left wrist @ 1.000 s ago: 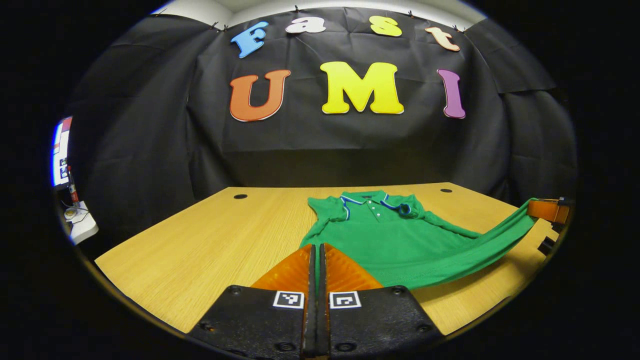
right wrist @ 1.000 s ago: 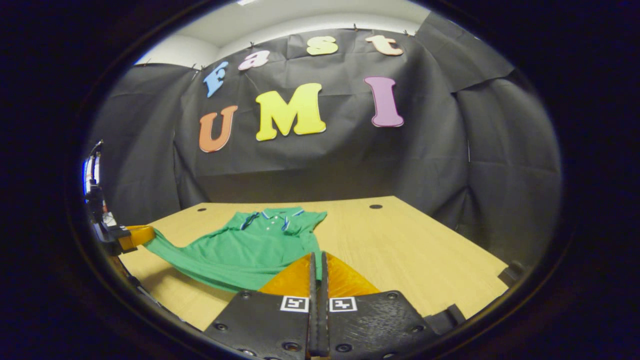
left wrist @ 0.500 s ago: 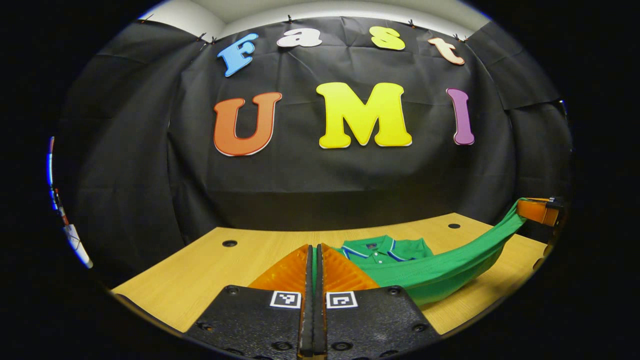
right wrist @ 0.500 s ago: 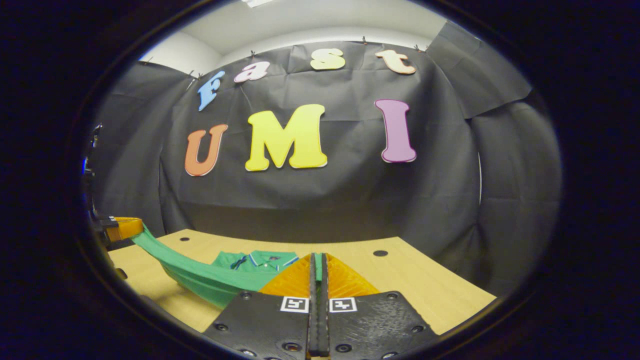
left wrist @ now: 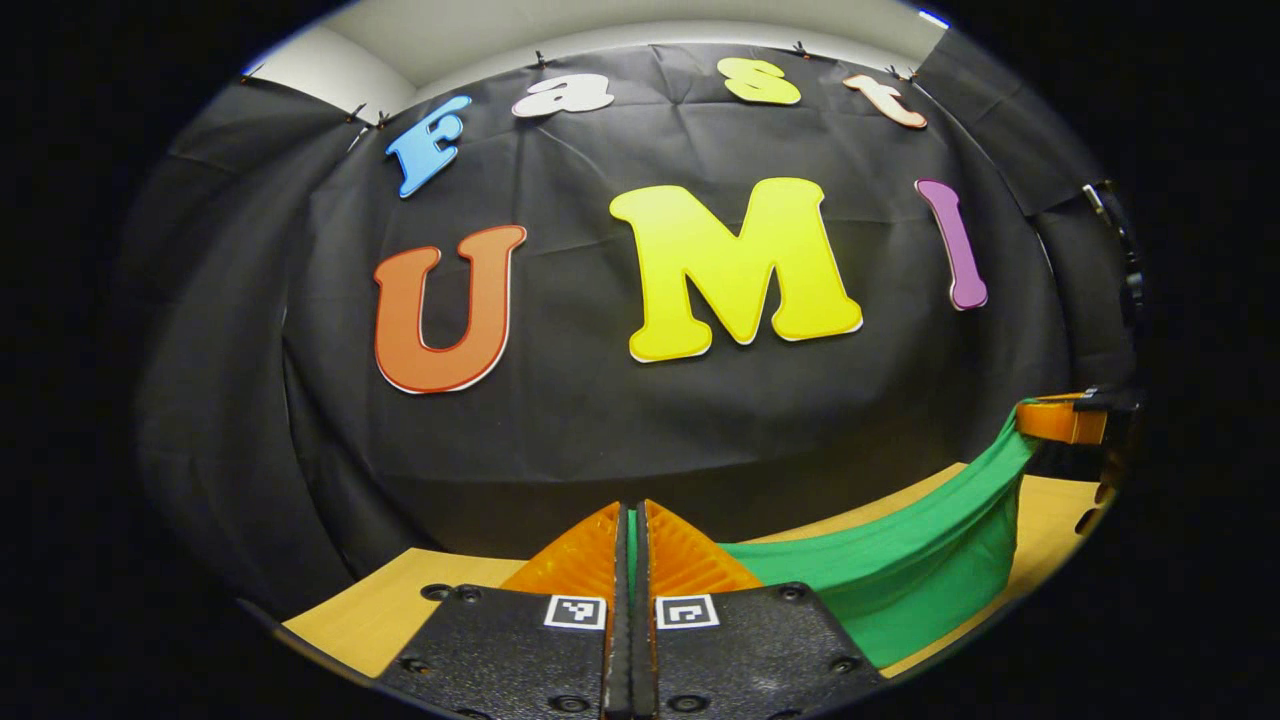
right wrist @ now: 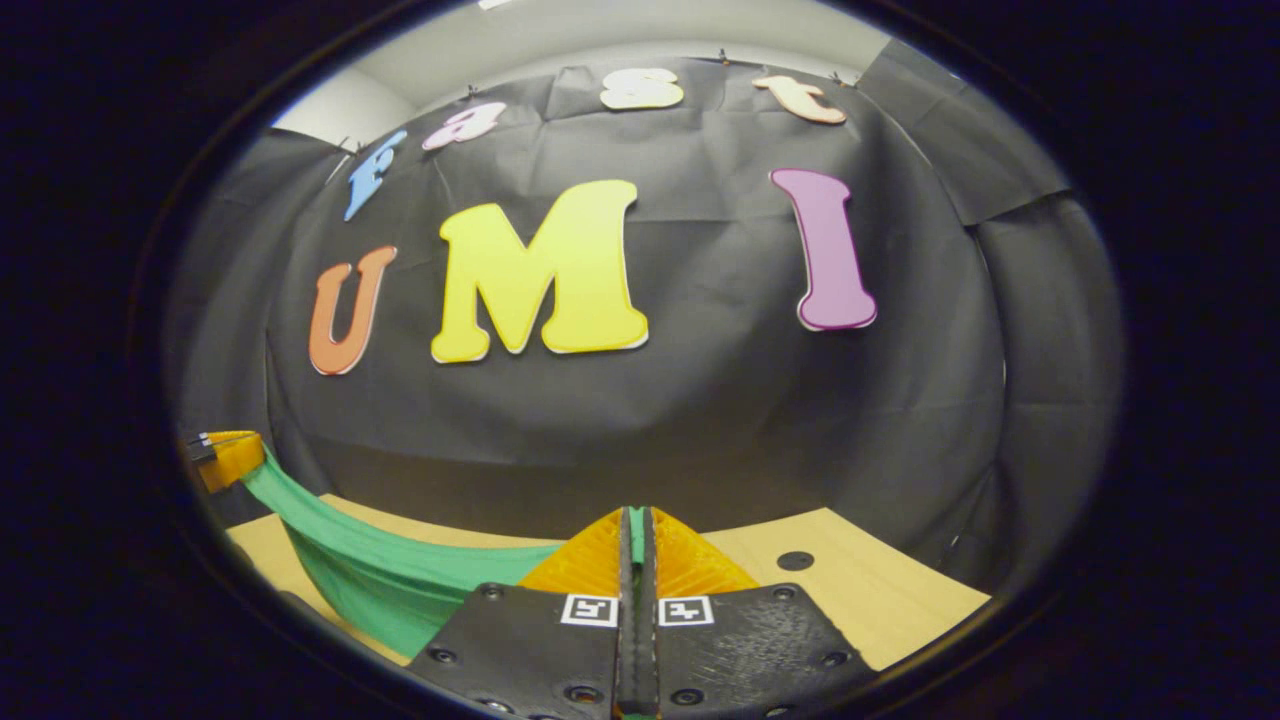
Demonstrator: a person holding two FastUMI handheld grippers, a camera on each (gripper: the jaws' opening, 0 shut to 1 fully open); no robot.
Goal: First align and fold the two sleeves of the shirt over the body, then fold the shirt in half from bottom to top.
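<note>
The green shirt (left wrist: 900, 565) hangs as a taut band between both grippers above the wooden table (left wrist: 340, 625). My left gripper (left wrist: 630, 520) is shut on one corner of the hem, a thin green strip showing between its fingers. In that view the right gripper (left wrist: 1060, 420) shows at the far right, pinching the other corner. In the right gripper view my right gripper (right wrist: 637, 520) is shut on the shirt (right wrist: 370, 570), and the left gripper (right wrist: 228, 455) holds the far end at the left. The collar and sleeves are hidden behind the lifted cloth.
The table (right wrist: 880, 600) reaches the black cloth wall close ahead of both grippers. Round cable holes sit in the tabletop, one (left wrist: 432, 592) at the left and one (right wrist: 795, 561) at the right.
Both grippers have carried the hem forward towards the back wall, staying shut. The collar, visible before, is now hidden behind the lifted cloth, and the wall looms larger.
</note>
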